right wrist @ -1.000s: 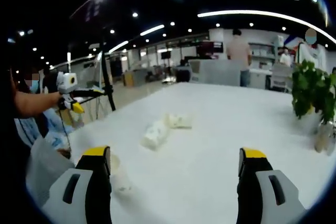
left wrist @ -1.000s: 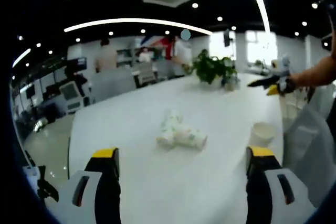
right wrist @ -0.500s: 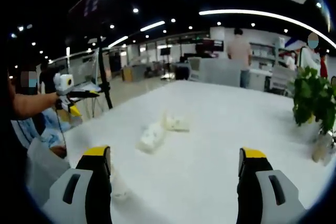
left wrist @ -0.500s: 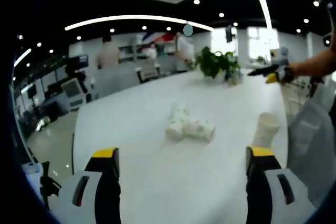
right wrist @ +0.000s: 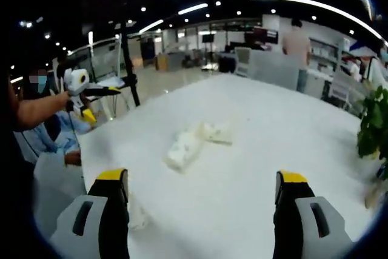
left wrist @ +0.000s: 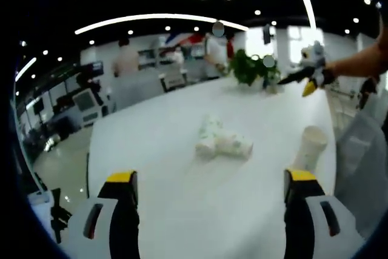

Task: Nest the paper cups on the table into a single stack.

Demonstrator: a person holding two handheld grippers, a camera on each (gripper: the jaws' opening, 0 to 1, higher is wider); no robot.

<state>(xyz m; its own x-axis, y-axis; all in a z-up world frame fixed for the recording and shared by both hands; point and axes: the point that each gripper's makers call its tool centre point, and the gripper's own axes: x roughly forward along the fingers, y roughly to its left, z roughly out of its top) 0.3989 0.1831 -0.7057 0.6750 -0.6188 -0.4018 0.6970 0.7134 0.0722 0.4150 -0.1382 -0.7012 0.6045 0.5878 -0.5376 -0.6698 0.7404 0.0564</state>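
Note:
Two patterned paper cups lie on their sides in the middle of the white table (left wrist: 145, 144), one (left wrist: 209, 130) behind the other (left wrist: 232, 147). A plain cup (left wrist: 310, 147) stands upright near the table's right edge. My left gripper (left wrist: 211, 177) hovers open in front of them, holding nothing. The right gripper (left wrist: 310, 77) shows at the upper right, held out over the table. In the right gripper view, the lying cups (right wrist: 185, 150) (right wrist: 218, 133) sit ahead of my open right gripper (right wrist: 203, 177). The upright cup (right wrist: 137, 215) is partly hidden behind its left jaw. The left gripper (right wrist: 85, 92) is at the left.
A potted plant (left wrist: 251, 68) stands at the table's far end, also at the right edge in the right gripper view (right wrist: 373, 128). A seated person (right wrist: 54, 141) is beside the table's left edge. People and desks fill the office behind.
Both cameras have shifted a little, the right one nearer and tilted down. The cups lie and stand as before. Both grippers stay open.

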